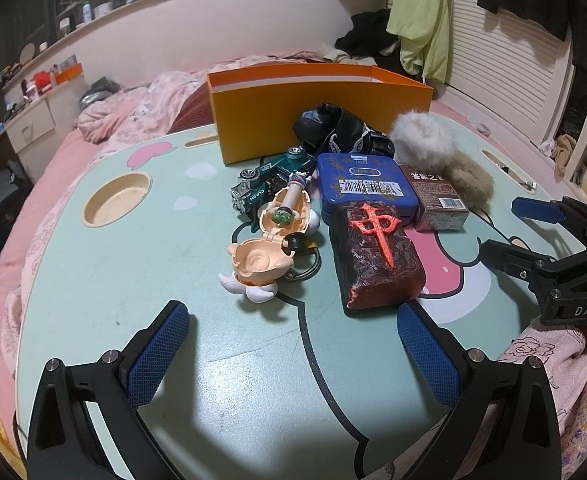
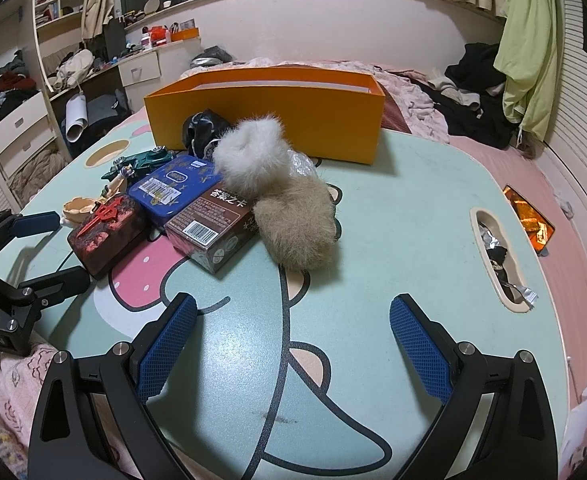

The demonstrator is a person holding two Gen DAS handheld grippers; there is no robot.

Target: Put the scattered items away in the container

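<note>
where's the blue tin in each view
Left wrist: the blue tin sits right of centre, behind the dark red block.
Right wrist: the blue tin sits left of centre, left of the brown box.
Shared landmark: the orange box stands behind the pile in both.

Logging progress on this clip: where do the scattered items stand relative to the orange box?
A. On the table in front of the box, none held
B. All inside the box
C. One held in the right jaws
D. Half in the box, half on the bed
A: the blue tin, toy car and furry pieces lie on the table before the orange box; both grippers' jaws stand open and empty.
</note>
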